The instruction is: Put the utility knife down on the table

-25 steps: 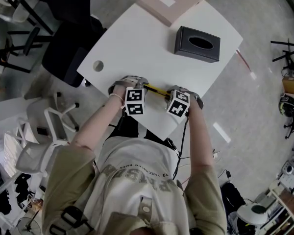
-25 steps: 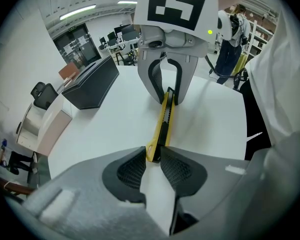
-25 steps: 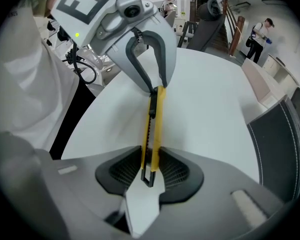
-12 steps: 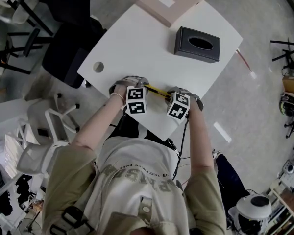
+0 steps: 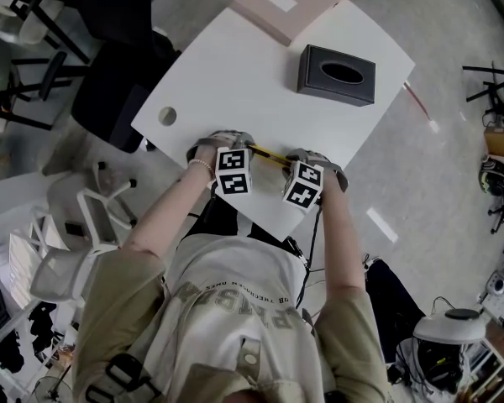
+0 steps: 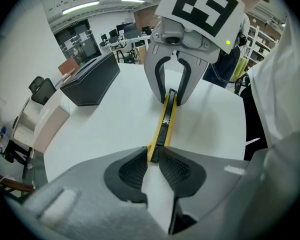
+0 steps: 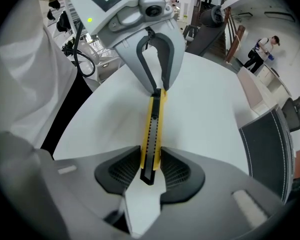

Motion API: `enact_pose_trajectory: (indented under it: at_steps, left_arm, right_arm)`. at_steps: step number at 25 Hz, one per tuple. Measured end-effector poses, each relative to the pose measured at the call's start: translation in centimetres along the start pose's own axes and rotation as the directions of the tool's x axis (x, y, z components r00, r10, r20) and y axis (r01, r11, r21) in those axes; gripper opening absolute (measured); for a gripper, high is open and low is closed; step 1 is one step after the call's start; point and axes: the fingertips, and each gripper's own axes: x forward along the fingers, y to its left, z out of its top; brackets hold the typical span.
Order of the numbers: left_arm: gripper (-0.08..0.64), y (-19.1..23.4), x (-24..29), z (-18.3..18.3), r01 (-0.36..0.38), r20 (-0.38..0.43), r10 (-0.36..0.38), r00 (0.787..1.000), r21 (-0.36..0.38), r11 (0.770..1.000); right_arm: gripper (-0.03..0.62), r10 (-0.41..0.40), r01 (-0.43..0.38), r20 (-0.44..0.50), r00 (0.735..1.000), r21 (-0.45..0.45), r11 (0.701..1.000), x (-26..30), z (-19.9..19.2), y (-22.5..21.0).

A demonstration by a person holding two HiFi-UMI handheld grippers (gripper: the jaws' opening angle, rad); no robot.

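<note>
A yellow and black utility knife [image 5: 267,154] lies low over the white table [image 5: 235,74] near its front edge, stretched between my two grippers. In the left gripper view the left gripper [image 6: 152,159] has the knife [image 6: 165,119] by one end, its jaws closing with the pads against it. In the right gripper view the right gripper [image 7: 151,166] holds the other end of the knife [image 7: 152,129] between its pads. Each gripper faces the other: the right gripper [image 6: 170,91] and the left gripper [image 7: 157,90] both point steeply down. Whether the knife touches the table I cannot tell.
A black tissue box [image 5: 338,75] stands at the back right of the table, and a flat pink box [image 5: 290,2] lies at the far edge. A round cable hole [image 5: 167,115] is at the left. Office chairs [image 5: 92,208] stand to the left.
</note>
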Motion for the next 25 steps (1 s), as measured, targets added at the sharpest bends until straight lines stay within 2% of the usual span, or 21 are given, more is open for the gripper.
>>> enact_pose_trajectory:
  at_steps: [10,19,25]
  left_arm:
    - [0.092,0.2,0.0,0.0,0.015,0.008,-0.014,1.000,-0.035,0.999]
    - [0.098,0.6,0.0,-0.1,0.021,0.033,-0.019,0.999,-0.088,0.996]
    - [0.098,1.3,-0.5,0.2,-0.009,0.073,0.018,0.997,-0.128,0.992]
  right_arm:
    - [0.129,0.034,-0.034,0.006,0.999,0.046,0.998,0.3,-0.4,-0.1]
    - [0.126,0.010,-0.013,0.038,0.999,0.071,0.997,-0.4,-0.2,-0.5]
    - [0.124,-0.020,0.016,0.065,0.998,0.073,0.997,-0.9,0.3,-0.8]
